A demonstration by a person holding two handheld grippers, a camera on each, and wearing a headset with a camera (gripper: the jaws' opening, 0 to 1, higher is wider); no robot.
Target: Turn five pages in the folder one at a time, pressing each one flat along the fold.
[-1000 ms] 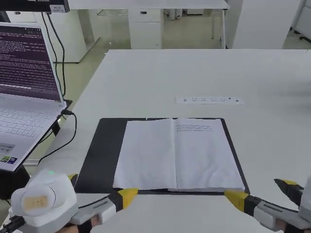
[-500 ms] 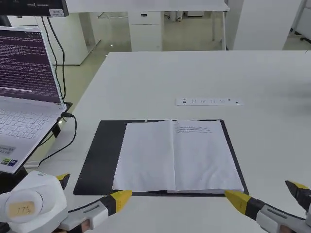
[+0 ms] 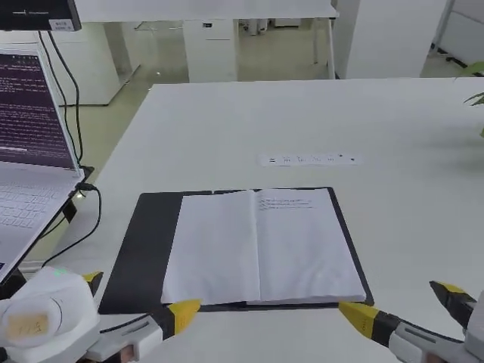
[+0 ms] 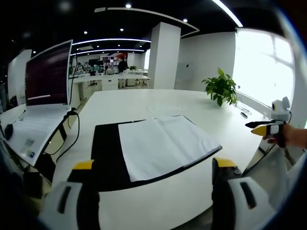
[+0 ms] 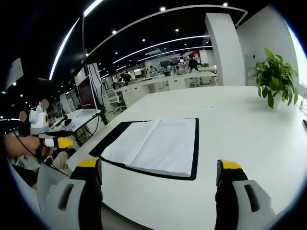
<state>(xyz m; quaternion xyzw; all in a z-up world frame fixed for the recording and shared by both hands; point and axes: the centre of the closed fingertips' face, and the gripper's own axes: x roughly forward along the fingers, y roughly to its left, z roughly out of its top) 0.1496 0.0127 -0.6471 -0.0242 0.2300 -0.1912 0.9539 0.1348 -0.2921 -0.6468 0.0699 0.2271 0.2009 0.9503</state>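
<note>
The left hand-held gripper (image 3: 136, 295) hovers just off the near left corner of the folder (image 3: 249, 242), its yellow-tipped jaws spread wide with nothing between them. The right hand-held gripper (image 3: 401, 301) hangs off the folder's near right corner, jaws equally wide and holding nothing. Neither touches the folder.

The folder lies open and flat on the white worktop (image 3: 227, 121), with white pages on both sides of the fold and a broad strip of black cover bare on its left.

The head view alone shows a few lines of print at the top of the right-hand page, and a white power strip (image 3: 306, 159) on the worktop beyond the folder's far edge. An open laptop (image 3: 23, 144) stands left of the folder, with a dark cable (image 3: 91, 219) trailing down from it.

The left gripper view adds a potted plant (image 4: 220, 88) well beyond the folder's right side, and the right hand-held gripper held up in a hand off the folder's right. The right gripper view shows the left hand-held gripper raised off the folder's left edge, and a slight sag in the near corner of the page stack.
</note>
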